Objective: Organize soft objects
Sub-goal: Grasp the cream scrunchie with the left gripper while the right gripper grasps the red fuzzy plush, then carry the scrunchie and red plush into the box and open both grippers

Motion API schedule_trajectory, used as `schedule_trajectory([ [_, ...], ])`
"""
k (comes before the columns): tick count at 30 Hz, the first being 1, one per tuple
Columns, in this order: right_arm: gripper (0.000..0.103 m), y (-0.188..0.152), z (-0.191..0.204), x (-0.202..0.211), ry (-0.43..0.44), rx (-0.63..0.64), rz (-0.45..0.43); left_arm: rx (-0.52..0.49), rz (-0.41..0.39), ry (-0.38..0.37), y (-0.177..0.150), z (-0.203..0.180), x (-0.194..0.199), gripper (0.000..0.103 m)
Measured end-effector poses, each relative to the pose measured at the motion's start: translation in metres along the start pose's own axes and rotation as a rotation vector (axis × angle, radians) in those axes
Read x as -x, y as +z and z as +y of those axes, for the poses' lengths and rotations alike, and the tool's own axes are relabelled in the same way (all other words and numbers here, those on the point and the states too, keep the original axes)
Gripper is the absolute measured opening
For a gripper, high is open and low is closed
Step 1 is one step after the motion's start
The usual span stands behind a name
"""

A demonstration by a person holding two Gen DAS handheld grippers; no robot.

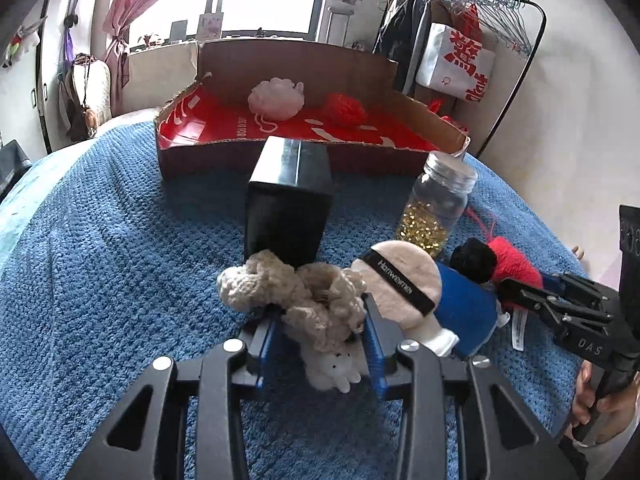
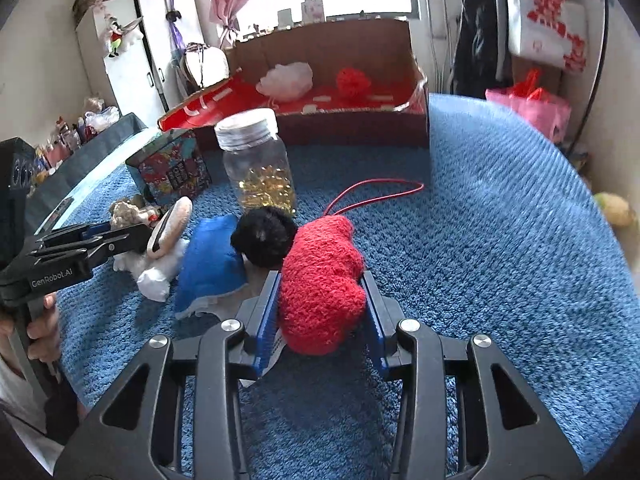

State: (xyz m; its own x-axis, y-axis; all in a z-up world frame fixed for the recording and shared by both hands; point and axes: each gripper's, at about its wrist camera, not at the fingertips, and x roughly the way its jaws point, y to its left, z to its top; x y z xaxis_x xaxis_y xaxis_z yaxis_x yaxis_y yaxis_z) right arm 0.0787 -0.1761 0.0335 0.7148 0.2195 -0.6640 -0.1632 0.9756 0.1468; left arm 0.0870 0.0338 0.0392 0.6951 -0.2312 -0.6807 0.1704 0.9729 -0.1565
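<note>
Between the left gripper's [image 1: 320,332] jaws lies a beige fluffy scrunchie [image 1: 296,296] with a small white plush [image 1: 334,368] under it, on the blue blanket [image 1: 100,280]; jaws flank it, contact looks made, likely clamped. Right gripper [image 2: 322,300] jaws are clenched on the red plush heart [image 2: 320,284], long axis along the fingers. Cardboard box [image 1: 360,156], holding a white pouf [image 1: 276,96] and red yarn ball [image 1: 344,109], sits straight ahead beyond both. Both handles are held low, level.
</note>
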Motion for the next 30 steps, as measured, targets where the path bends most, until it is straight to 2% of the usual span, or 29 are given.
schedule_trajectory([
  [9, 0.036, -0.001, 0.006, 0.011, 0.004, 0.007, -0.026, 0.009, -0.01, 0.003, -0.005, 0.005, 0.01, 0.034],
  [15, 0.036, 0.003, 0.014, 0.016, -0.04, 0.049, -0.037, 0.01, 0.001, 0.02, -0.002, 0.013, 0.018, 0.033],
  [19, 0.036, 0.006, 0.028, 0.025, -0.077, 0.12, -0.064, 0.006, 0.0, 0.057, 0.004, 0.022, 0.026, 0.033],
  [25, 0.036, 0.018, 0.059, 0.029, -0.068, 0.223, -0.088, -0.015, -0.003, 0.114, 0.016, 0.035, 0.026, 0.033],
  [30, 0.036, 0.035, 0.088, 0.026, -0.136, 0.347, -0.134, -0.028, 0.016, 0.118, 0.03, 0.049, 0.018, 0.033],
])
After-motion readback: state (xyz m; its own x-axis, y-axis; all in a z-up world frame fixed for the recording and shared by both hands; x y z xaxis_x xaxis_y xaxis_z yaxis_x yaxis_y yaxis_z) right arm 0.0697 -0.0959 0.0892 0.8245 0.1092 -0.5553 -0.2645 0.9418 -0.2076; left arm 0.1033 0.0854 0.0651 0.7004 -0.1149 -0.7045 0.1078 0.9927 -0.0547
